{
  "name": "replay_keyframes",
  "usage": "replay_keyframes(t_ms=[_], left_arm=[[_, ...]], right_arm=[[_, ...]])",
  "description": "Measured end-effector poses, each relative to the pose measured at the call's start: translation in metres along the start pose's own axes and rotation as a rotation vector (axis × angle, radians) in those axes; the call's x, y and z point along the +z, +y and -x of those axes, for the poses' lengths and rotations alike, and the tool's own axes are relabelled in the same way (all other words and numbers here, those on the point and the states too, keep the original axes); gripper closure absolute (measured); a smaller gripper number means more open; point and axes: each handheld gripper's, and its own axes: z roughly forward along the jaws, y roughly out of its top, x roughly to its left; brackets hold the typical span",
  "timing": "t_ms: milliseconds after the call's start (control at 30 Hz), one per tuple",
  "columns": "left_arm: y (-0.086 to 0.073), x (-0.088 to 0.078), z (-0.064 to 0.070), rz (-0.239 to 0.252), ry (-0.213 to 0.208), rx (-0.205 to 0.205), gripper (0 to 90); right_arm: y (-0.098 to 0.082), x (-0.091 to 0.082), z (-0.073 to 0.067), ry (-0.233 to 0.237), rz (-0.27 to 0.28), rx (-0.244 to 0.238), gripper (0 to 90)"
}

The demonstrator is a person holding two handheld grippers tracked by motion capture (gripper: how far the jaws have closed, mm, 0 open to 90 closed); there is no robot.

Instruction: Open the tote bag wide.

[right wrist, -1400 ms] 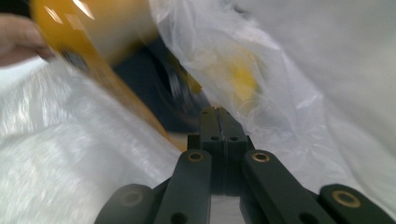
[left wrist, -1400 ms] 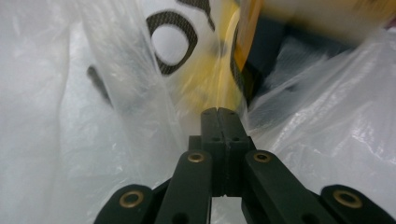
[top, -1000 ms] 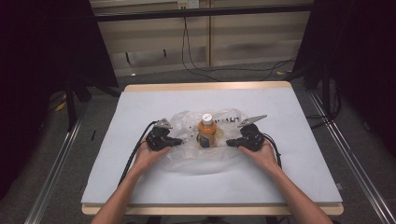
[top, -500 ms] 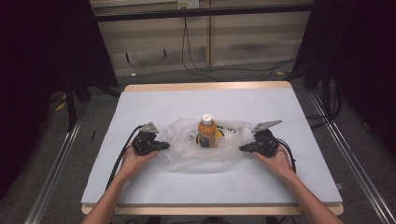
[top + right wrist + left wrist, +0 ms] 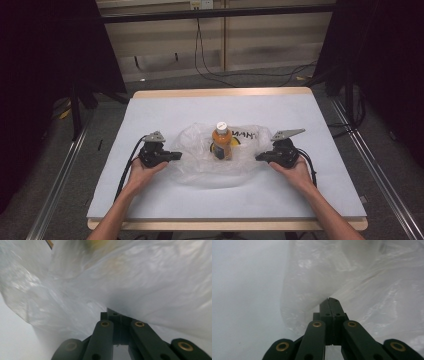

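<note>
A clear plastic bag (image 5: 200,160) lies spread on the white table (image 5: 165,112), with an orange drink bottle (image 5: 222,142) with a white cap standing inside it. My left gripper (image 5: 177,155) pinches the bag's left edge; in the left gripper view its jaws are pressed together on the film (image 5: 307,290). My right gripper (image 5: 259,158) holds the bag's right edge, and in the right gripper view the jaws are closed under a fold of the film (image 5: 140,290). The bag is stretched between the two grippers.
Black lettering (image 5: 244,135) shows on the bag behind the bottle. The table's wooden far edge (image 5: 220,92) borders a floor with loose cables (image 5: 210,75). Metal rails (image 5: 57,190) run along both sides of the table.
Both grippers have moved apart, outward from the bottle, pulling the bag's edges wider and flatter. The bottle stays upright in the middle.
</note>
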Motion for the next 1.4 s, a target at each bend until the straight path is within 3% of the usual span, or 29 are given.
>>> replay_keyframes(t_ms=[333,533,600,633,800,833,933,1000,1033,1067,1100,1133,1167,1200,1233,1267,1367,1400], left_arm=[[0.007,-0.029,0.022,0.101,-0.046,0.028,90.0],[0.008,-0.046,0.038,0.139,-0.068,0.073,90.0],[0.017,-0.054,0.044,0.192,-0.079,0.084,90.0],[0.017,-0.054,0.044,0.192,-0.079,0.084,90.0],[0.051,-0.05,0.05,0.236,-0.094,0.135,90.0],[0.051,-0.05,0.05,0.236,-0.094,0.135,90.0],[0.081,-0.032,0.048,0.222,-0.09,0.143,90.0],[0.087,-0.029,0.047,0.223,-0.095,0.14,90.0],[0.096,-0.023,0.046,0.228,-0.103,0.132,90.0],[0.11,-0.012,0.046,0.201,-0.088,0.139,90.0],[0.11,-0.012,0.046,0.201,-0.088,0.139,90.0],[0.116,0.002,0.044,0.155,-0.067,0.147,90.0],[0.117,0.011,0.043,0.129,-0.075,0.141,90.0],[0.118,0.019,0.043,0.094,-0.071,0.148,90.0],[0.118,0.019,0.043,0.094,-0.071,0.148,90.0],[0.114,0.035,0.042,-0.014,-0.056,0.179,90.0],[0.101,0.053,0.036,-0.101,-0.05,0.198,90.0],[0.101,0.053,0.036,-0.101,-0.05,0.198,90.0]], right_arm=[[0.007,-0.028,-0.019,0.035,0.102,-0.024,90.0],[0.006,-0.044,-0.027,0.022,0.117,-0.031,90.0],[0.006,-0.055,-0.032,0.025,0.134,-0.037,90.0],[0.006,-0.055,-0.032,0.025,0.134,-0.037,90.0],[0.017,-0.063,-0.036,0.038,0.167,-0.049,90.0],[0.017,-0.063,-0.036,0.038,0.167,-0.049,90.0],[0.039,-0.06,-0.039,0.041,0.181,-0.075,90.0],[0.045,-0.058,-0.039,0.042,0.189,-0.081,90.0],[0.058,-0.053,-0.037,0.043,0.195,-0.087,90.0],[0.063,-0.049,-0.034,0.04,0.182,-0.089,90.0],[0.068,-0.044,-0.032,0.028,0.163,-0.096,90.0],[0.072,-0.038,-0.029,0.021,0.139,-0.099,90.0],[0.074,-0.034,-0.027,0.019,0.118,-0.101,90.0],[0.075,-0.028,-0.023,0.012,0.097,-0.1,90.0],[0.075,-0.022,-0.019,0.009,0.073,-0.1,90.0],[0.074,-0.014,-0.015,0.007,0.033,-0.099,90.0],[0.068,0.004,-0.005,-0.009,-0.043,-0.104,90.0],[0.065,0.009,-0.003,-0.022,-0.07,-0.106,90.0]])
